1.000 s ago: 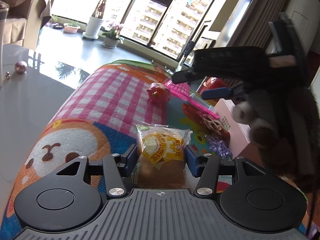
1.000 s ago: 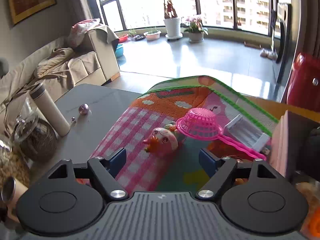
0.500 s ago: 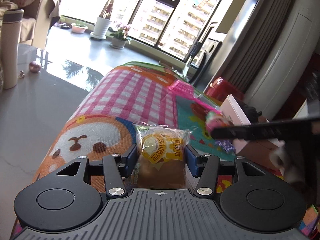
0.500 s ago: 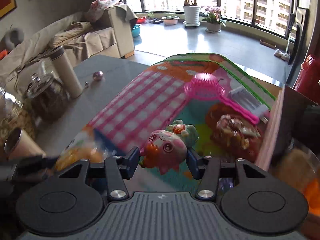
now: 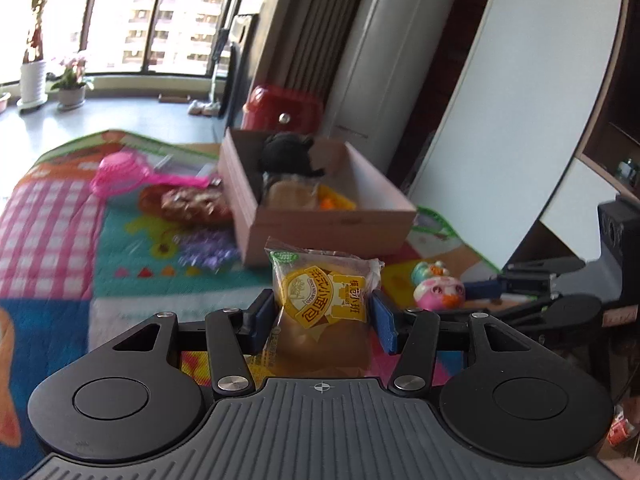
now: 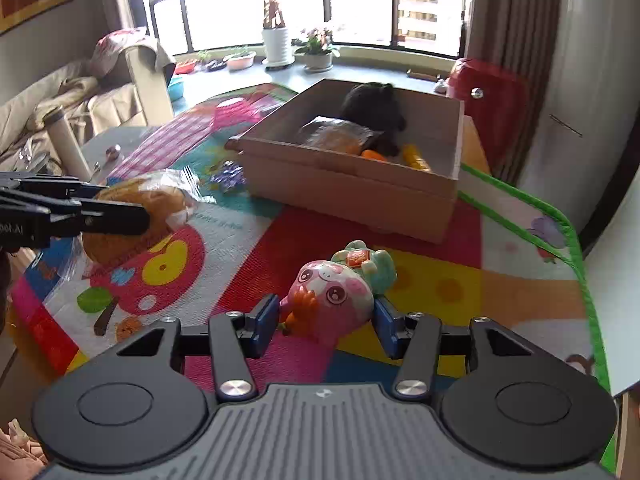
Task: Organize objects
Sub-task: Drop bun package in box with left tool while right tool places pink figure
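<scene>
Bread packet (image 5: 323,305) clamped between the blue pads of the left gripper (image 5: 322,316), held above the colourful play mat (image 5: 132,256), just short of the cardboard box (image 5: 320,220). Pig toy (image 6: 334,300) pinched in the right gripper (image 6: 326,320), also over the mat, box (image 6: 352,188) ahead. Inside the box: a black plush toy (image 6: 374,106), a wrapped bun (image 6: 336,136), orange and yellow pieces. Beside the box on the mat: pink strainer (image 5: 120,174), another wrapped pastry (image 5: 188,202), purple bow (image 6: 230,176).
</scene>
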`<state>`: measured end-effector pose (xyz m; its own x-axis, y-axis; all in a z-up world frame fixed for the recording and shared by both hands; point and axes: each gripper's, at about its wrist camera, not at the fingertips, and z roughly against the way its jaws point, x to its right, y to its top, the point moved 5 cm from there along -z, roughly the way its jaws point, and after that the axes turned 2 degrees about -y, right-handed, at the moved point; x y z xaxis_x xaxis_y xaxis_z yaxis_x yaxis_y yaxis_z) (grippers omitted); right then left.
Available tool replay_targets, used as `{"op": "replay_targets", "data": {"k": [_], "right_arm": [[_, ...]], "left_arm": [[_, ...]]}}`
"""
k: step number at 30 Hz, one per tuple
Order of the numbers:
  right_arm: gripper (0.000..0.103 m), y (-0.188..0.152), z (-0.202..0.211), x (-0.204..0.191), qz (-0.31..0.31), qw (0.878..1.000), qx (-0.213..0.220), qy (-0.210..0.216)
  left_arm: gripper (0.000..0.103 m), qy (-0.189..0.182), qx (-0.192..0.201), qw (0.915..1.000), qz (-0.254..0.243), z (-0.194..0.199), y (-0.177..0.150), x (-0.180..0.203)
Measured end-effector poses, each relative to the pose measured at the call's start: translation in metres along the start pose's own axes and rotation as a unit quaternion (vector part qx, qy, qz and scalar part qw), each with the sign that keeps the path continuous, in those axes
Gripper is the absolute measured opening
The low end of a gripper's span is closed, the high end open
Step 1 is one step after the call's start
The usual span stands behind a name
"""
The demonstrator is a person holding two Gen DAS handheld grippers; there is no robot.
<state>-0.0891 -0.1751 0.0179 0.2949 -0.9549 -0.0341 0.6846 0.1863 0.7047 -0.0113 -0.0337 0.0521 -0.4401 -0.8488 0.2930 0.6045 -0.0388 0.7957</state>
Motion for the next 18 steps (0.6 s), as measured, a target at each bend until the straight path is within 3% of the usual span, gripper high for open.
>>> {"op": "replay_targets", "data": {"k": [5,7,9,12,14,18], "right_arm": [[0.051,-0.003,0.019,0.027,-0.032,0.998,0.04,-0.021],[0.051,-0.003,0.023,0.031,-0.043,0.997,0.051,-0.027],[0.051,-0.004,0.026,0.035,-0.053,0.996,0.06,-0.031],[0.051,-0.004,0.029,0.04,-0.065,0.995,0.064,-0.04],[0.051,-0.005,0.03,0.043,-0.067,0.995,0.064,-0.045],[0.051,0.001,0.024,0.048,-0.066,0.995,0.058,-0.048]], "left_arm": [[0.057,-0.002,0.06,0.9981,-0.008,-0.04,0.076,0.032],[0.057,0.002,0.075,0.9971,0.012,-0.072,0.097,0.034],[0.058,0.0,0.065,0.9978,0.014,-0.112,0.102,0.033],[0.054,0.042,0.032,0.9986,-0.007,-0.155,0.093,0.026],[0.054,0.045,0.053,0.9975,-0.006,-0.15,0.09,0.023],[0.055,0.017,0.082,0.9964,0.01,-0.11,0.083,0.012]]}}
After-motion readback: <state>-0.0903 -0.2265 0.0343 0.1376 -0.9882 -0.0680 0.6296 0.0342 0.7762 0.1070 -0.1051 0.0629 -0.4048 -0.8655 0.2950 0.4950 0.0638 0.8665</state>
